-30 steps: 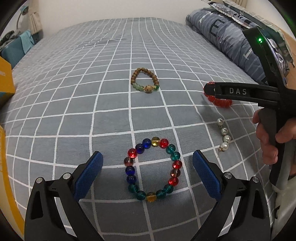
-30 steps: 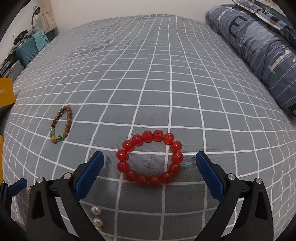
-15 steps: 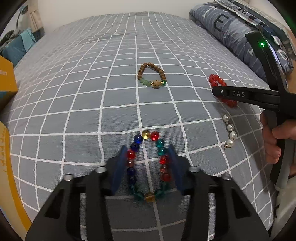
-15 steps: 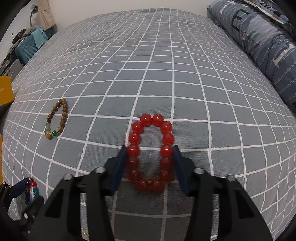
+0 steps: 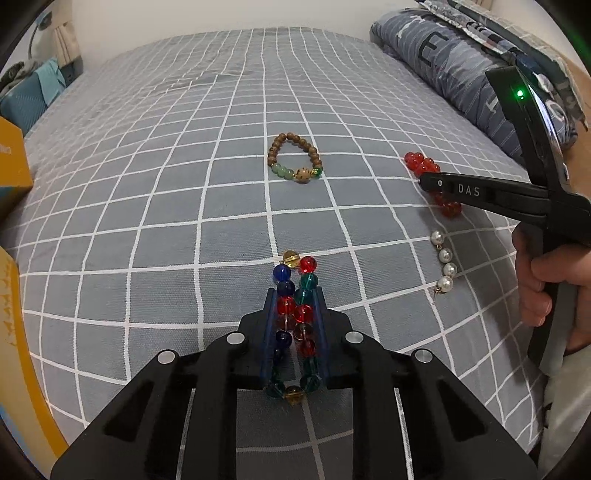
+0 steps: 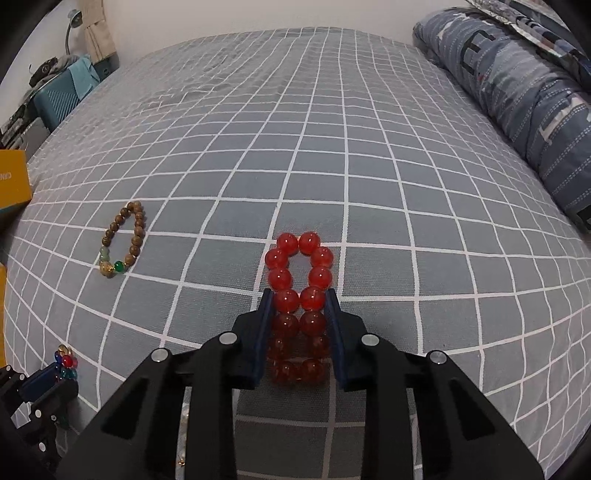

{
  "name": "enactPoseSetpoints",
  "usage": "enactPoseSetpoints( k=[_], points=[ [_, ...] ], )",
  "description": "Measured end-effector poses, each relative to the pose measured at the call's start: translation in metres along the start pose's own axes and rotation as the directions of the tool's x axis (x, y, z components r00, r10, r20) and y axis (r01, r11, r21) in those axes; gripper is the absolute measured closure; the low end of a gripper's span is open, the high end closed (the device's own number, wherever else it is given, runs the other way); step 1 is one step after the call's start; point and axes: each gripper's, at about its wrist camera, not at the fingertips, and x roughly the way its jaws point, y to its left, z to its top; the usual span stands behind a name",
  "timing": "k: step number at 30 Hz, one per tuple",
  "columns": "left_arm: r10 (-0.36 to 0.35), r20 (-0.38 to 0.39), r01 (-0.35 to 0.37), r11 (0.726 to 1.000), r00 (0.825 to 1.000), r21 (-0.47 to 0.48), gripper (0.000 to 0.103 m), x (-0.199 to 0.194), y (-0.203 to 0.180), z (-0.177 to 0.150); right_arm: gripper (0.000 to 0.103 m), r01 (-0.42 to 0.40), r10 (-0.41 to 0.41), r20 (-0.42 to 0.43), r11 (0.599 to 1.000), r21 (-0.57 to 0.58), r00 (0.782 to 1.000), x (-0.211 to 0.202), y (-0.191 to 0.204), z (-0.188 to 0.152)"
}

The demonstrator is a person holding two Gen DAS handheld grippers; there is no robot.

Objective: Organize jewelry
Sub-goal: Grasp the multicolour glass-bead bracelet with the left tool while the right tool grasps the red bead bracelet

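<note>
Left gripper (image 5: pixel 295 306) just closing, clamps multicolour bracelet (image 5: pixel 295 291); right gripper (image 6: pixel 299 306) clamps red bracelet (image 6: pixel 300 273), beside it; both loops' long axes along fingers.

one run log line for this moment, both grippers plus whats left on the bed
left gripper: just closed on multicolour bracelet | right gripper: just closed on red bracelet | loose: wooden bracelet, pearl strand

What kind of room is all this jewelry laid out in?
Most likely a bedroom. The bracelets lie on a bed covered with a grey checked sheet, a rolled blue quilt runs along its far side, and a desk lamp stands by the wall beyond the bed.
</note>
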Motion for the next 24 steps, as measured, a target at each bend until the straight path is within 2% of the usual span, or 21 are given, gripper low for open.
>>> enactPoseSetpoints(
  k=[9, 18, 19, 20, 24],
  points=[
    [-0.003, 0.030, 0.004, 1.000, 1.000, -0.005, 0.085, -0.012, 0.001, 0.002, 0.077, 0.000, 0.000, 0.029, 1.000, 0.002, 1.000, -0.019, -0.001, 0.000],
    [0.026, 0.075, -0.025, 0.999, 0.997, -0.021, 0.085, -0.035, 0.004, 0.008, 0.077, -0.004, 0.003, 0.062, 1.000, 0.008, 0.998, -0.043, 0.001, -0.002],
    [0.028, 0.078, -0.026, 0.999, 0.997, -0.026, 0.089, -0.037, 0.006, 0.008, 0.077, -0.003, 0.002, 0.068, 1.000, 0.008, 0.998, -0.046, 0.002, -0.003],
    [0.031, 0.081, -0.029, 0.999, 0.996, -0.028, 0.098, -0.039, 0.007, 0.008, 0.077, -0.002, 0.002, 0.075, 1.000, 0.006, 0.997, -0.050, 0.003, -0.004],
    [0.040, 0.096, -0.037, 0.999, 0.995, -0.040, 0.098, -0.048, 0.012, 0.006, 0.077, -0.004, 0.004, 0.092, 1.000, 0.001, 0.996, -0.060, 0.008, -0.009]
  ],
)
